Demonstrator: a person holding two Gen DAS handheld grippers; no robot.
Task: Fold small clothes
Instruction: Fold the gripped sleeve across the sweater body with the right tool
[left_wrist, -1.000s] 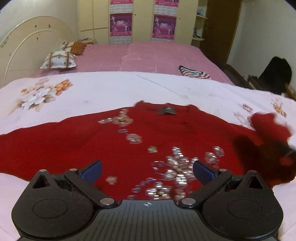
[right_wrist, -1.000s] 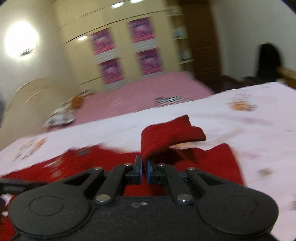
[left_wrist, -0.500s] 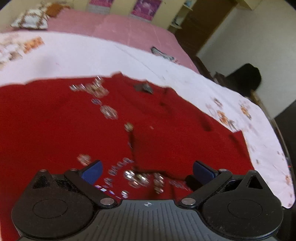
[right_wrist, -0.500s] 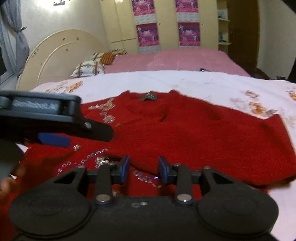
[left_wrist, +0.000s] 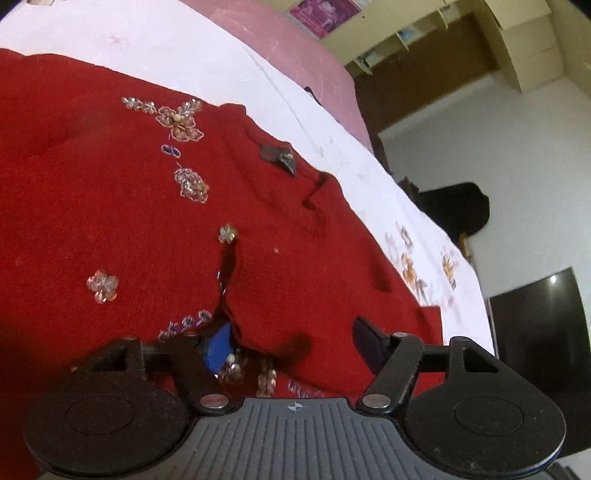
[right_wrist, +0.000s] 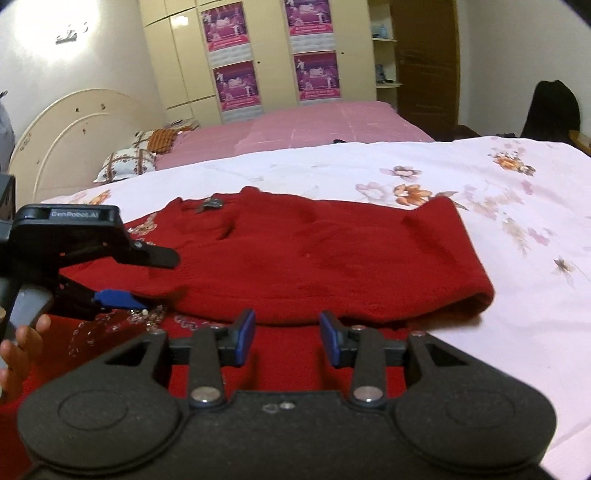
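Right gripper (right_wrist: 287, 334): jaws parted, blue pads clear of any fabric, poised just above the near edge of the red sweater (right_wrist: 332, 258). Nothing is held. Left gripper (left_wrist: 291, 345): jaws spread wide; its left blue pad (left_wrist: 218, 349) sits at the edge of a folded-over flap of the sweater, though whether it touches the cloth cannot be determined. In the right wrist view the left gripper (right_wrist: 122, 280) enters from the left, with part of a hand (right_wrist: 18, 350) visible beneath it.

The sweater lies flat on the bedspread (right_wrist: 517, 229), its right portion folded over onto the body. A dark label (left_wrist: 275, 155) sits at the far neckline. Beaded flower appliqués (left_wrist: 181, 120) run across the left front, with more beadwork (left_wrist: 236, 369) close to the left gripper.

Surface: a pale pink bedspread printed with floral motifs, orange and mauve. Beyond it, far side, a second bed with a plain pink cover (right_wrist: 314, 122), a patterned pillow (right_wrist: 127, 164) at the far left, and a cream arched headboard (right_wrist: 70, 136).

Room: cream wardrobe doors (right_wrist: 177, 55) on the far wall carrying four magenta posters (right_wrist: 234, 83); their text is too small to read. A brown wooden door (right_wrist: 424, 66) stands to the far right, and a dark garment (right_wrist: 550, 110) is draped at the right edge.

Legible writing: "GenRobot.AI" (right_wrist: 74, 214) on the left gripper's housing.
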